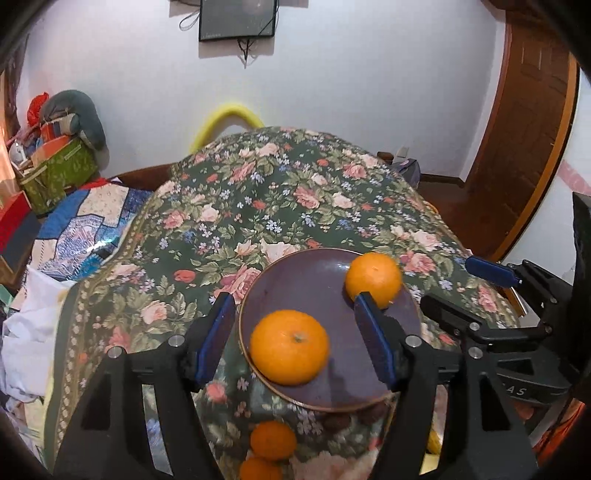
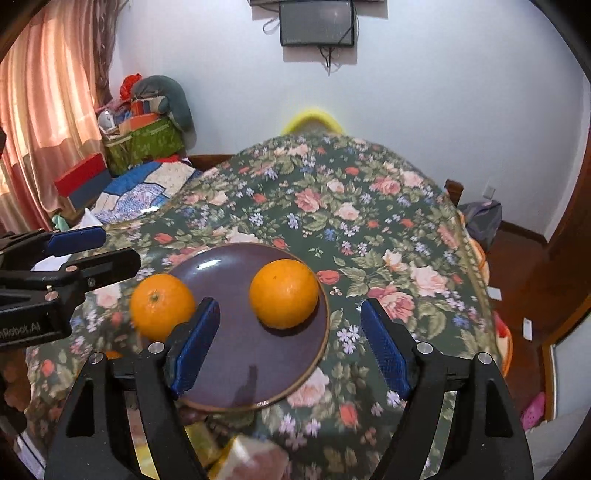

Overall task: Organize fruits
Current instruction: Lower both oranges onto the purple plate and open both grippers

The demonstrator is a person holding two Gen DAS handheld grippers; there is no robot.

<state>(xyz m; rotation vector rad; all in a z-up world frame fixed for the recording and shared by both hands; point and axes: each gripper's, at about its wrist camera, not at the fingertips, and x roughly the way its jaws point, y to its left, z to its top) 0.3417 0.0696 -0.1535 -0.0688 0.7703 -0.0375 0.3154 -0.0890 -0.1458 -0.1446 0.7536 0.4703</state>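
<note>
Two round oranges sit on a dark purple round plate [image 1: 314, 280] at centre frame: one orange [image 1: 289, 347] between the open left gripper [image 1: 291, 339], the other orange [image 2: 283, 293] ahead of the open, empty right gripper [image 2: 290, 341], over a floral tablecloth [image 2: 369, 206].

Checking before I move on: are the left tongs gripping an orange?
No, the left tongs stand open above the plate, and the near orange lies loose.

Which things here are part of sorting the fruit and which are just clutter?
For the job:
- near orange on the plate
- far orange on the plate
- purple plate
- two loose oranges on the cloth
- left tongs and right tongs, both open

Lying about:
- floral cloth
- wall screen
- green box
- quilt
</note>
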